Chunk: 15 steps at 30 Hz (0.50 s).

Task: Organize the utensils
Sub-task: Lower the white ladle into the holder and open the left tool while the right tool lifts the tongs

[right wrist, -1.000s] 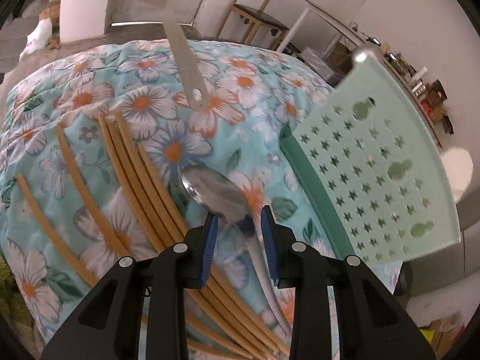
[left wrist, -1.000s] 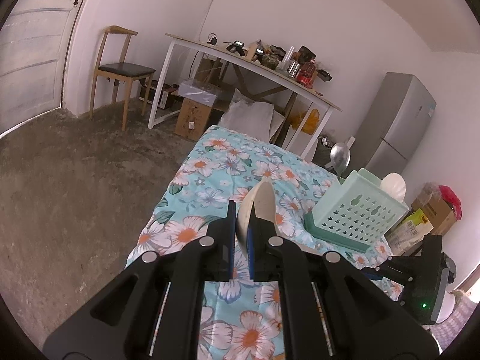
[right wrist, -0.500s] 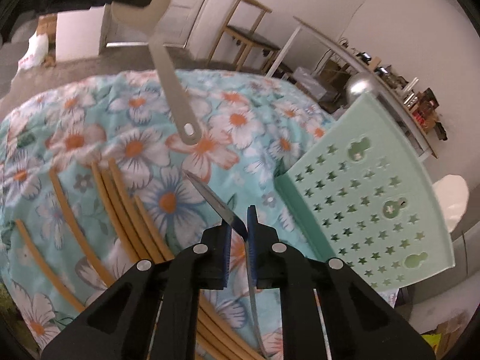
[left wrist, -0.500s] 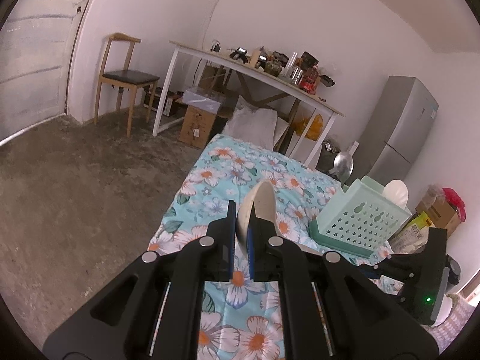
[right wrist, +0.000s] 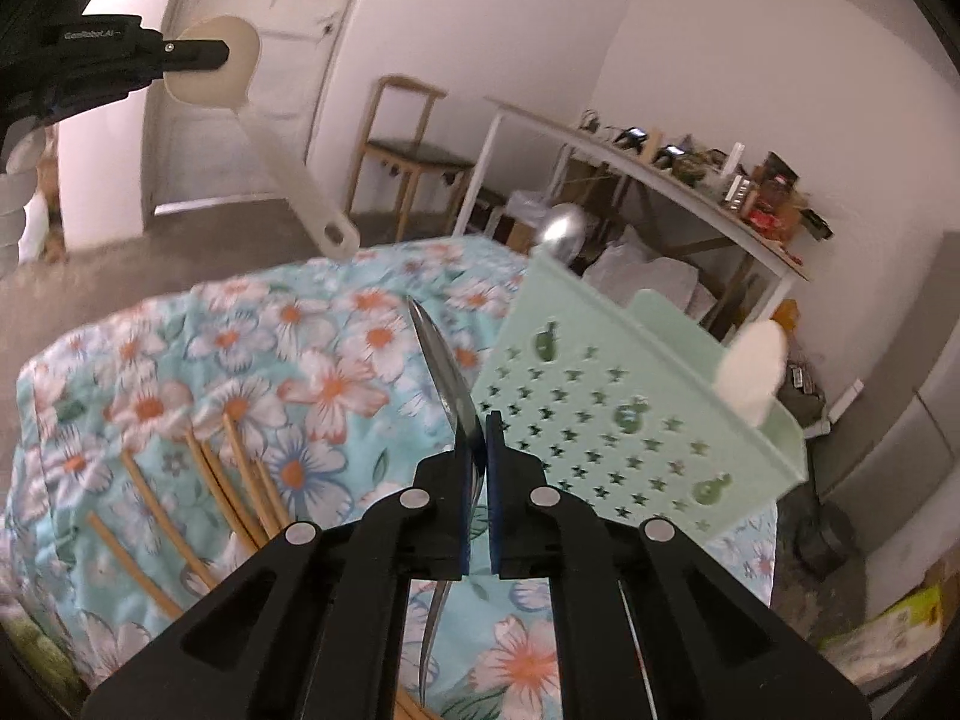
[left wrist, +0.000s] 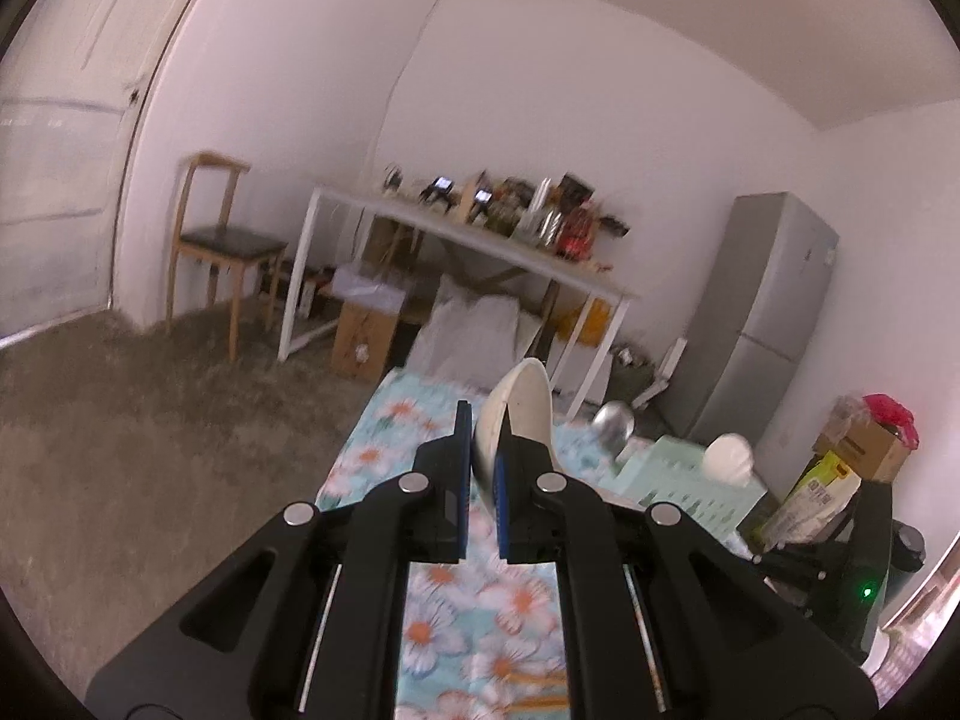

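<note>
My left gripper (left wrist: pixel 480 450) is shut on the bowl of a cream plastic spoon (left wrist: pixel 516 408), held high above the floral table; from the right wrist view the spoon (right wrist: pixel 282 138) hangs handle-down from it. My right gripper (right wrist: pixel 477 450) is shut on a metal spoon (right wrist: pixel 441 369), lifted off the cloth with its bowl edge-on, just left of the mint green perforated basket (right wrist: pixel 606 420). The basket (left wrist: pixel 684 480) holds a metal spoon (right wrist: pixel 561 228) and a white spoon (right wrist: pixel 753 372) upright. Several wooden chopsticks (right wrist: pixel 198 480) lie on the cloth at lower left.
The floral cloth (right wrist: pixel 252 348) covers the table. Behind stand a wooden chair (left wrist: pixel 216 240), a white cluttered desk (left wrist: pixel 480 240), cardboard boxes (left wrist: pixel 363 336) and a grey fridge (left wrist: pixel 762 324). Boxes and bags (left wrist: pixel 840 468) sit at the right.
My right gripper closed on the metal spoon and lifted it off the cloth. My left gripper rose higher with the cream spoon; both views tilted up.
</note>
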Each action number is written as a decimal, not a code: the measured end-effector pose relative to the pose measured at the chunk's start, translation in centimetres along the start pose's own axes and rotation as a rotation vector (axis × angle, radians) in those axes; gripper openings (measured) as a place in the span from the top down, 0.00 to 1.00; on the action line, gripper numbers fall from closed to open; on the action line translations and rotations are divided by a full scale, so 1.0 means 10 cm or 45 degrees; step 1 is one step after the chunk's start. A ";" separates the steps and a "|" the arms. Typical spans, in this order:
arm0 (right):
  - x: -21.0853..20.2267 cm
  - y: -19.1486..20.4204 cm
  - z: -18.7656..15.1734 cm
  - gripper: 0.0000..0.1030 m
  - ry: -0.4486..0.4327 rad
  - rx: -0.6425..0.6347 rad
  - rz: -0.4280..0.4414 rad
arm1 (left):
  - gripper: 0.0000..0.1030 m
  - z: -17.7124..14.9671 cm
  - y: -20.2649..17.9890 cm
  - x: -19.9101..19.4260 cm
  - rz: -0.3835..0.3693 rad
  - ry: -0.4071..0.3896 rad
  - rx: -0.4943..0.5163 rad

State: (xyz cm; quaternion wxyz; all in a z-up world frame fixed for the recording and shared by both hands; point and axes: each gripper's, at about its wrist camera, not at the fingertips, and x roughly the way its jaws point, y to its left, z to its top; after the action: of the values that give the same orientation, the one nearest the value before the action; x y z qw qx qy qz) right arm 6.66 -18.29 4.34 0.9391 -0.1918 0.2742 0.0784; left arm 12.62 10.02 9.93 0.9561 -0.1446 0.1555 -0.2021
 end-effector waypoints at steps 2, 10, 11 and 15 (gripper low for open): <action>-0.08 -0.08 -0.02 0.96 -0.031 0.040 -0.014 | 0.95 0.10 -0.12 0.00 -0.032 -0.035 0.018; -0.39 -0.48 -0.11 0.96 -0.143 0.204 -0.074 | 0.95 0.40 -0.66 0.15 -0.101 -0.125 0.148; -0.44 -0.54 -0.14 0.96 -0.160 0.234 -0.078 | 0.95 0.42 -0.76 0.19 -0.100 -0.136 0.182; -0.59 -0.72 -0.20 0.96 -0.221 0.328 -0.085 | 0.95 0.45 -1.08 0.35 -0.061 -0.131 0.307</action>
State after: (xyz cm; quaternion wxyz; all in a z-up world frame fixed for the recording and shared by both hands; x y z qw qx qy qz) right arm 2.59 -25.95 8.29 0.9782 -0.0713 0.1931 0.0277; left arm 13.63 0.01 16.85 0.9681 -0.0426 0.0773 -0.2344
